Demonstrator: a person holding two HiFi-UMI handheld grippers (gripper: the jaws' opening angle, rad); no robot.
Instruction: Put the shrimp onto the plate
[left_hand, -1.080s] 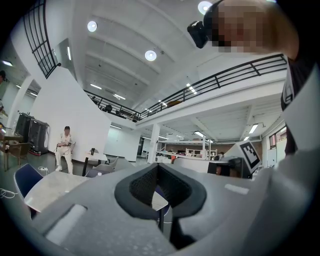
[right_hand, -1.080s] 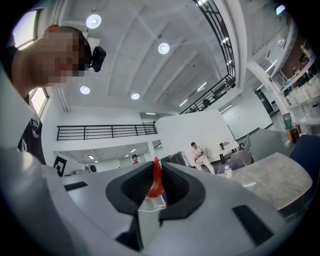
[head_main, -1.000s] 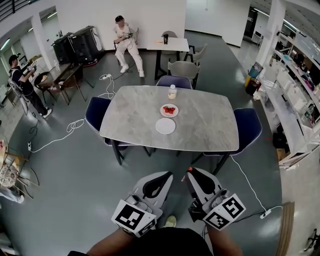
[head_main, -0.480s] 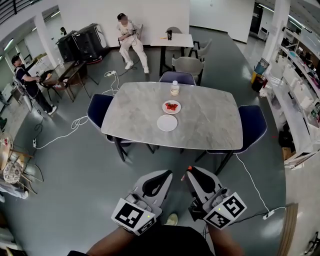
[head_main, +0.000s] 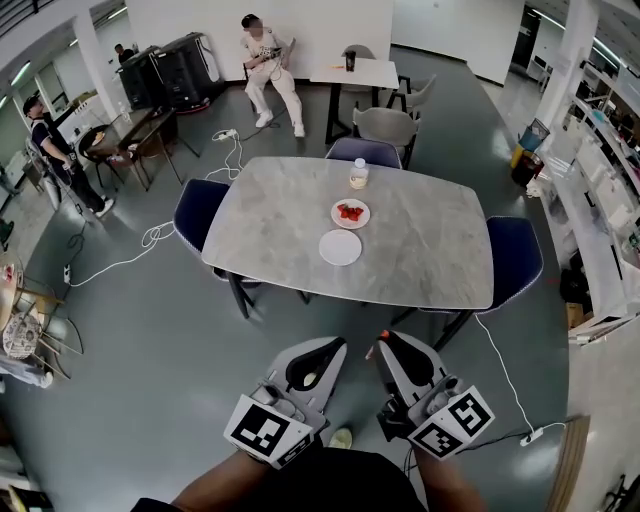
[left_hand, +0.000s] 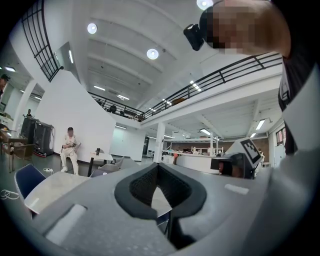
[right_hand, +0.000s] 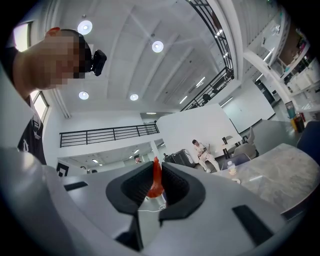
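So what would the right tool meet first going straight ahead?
Nothing close: the right tool, shut on the shrimp, points over open floor, with the table off to its right. Depth is unclear.

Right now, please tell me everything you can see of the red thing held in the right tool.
The red thing is a small, glossy orange-red piece, probably a shrimp, narrow at its top and wider below. It stands upright between the dark pads of the right tool, whose jaws are closed on it. In the head view only a red tip shows at the tool's front end, well short of the table. Nothing else touches it.
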